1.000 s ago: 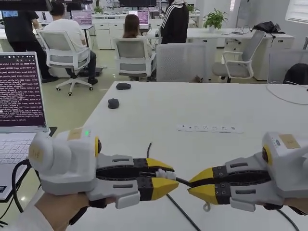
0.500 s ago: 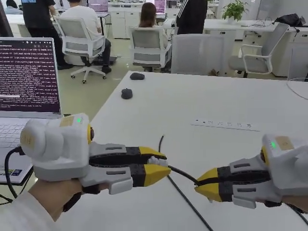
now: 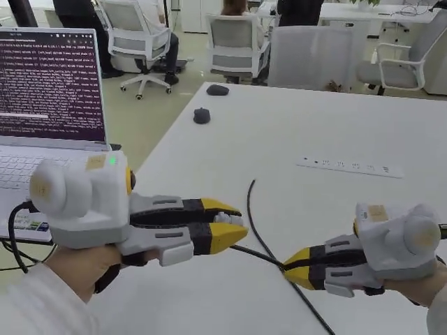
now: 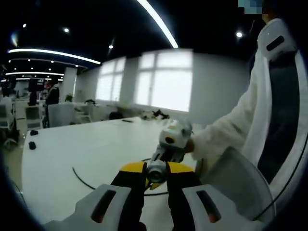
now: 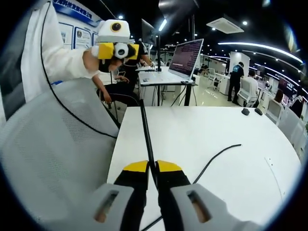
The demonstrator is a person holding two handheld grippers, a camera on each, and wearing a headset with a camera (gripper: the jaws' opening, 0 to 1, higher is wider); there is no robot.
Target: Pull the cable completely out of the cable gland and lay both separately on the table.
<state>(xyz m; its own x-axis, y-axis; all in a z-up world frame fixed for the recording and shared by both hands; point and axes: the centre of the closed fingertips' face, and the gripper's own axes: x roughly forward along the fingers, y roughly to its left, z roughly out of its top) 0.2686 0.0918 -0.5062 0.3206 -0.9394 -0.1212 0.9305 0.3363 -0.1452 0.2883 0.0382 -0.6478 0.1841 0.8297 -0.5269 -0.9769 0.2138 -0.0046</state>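
Observation:
A small white cable gland [image 3: 229, 220] sits between the yellow tips of my left gripper [image 3: 240, 225], which is shut on it above the white table [image 3: 293, 132]. From the gland a black cable [image 3: 260, 254] runs right and down into my right gripper [image 3: 285, 265], shut on the cable. The cable's free length curves back across the table toward the far side. In the left gripper view the gland [image 4: 156, 171] is clamped in the jaws with the right gripper [image 4: 172, 140] just beyond. The right gripper view shows the cable [image 5: 144, 125] stretched taut to the gland [image 5: 121, 49].
An open laptop [image 3: 49, 84] stands at the left off the table edge. Two dark mice [image 3: 202, 116] lie at the far left corner. A white power strip [image 3: 349, 167] lies mid-right. Office chairs [image 3: 311, 59] and people are beyond the table.
The two grippers have drawn apart, so more black cable shows between the gland and the right gripper. The head camera has tilted down and left.

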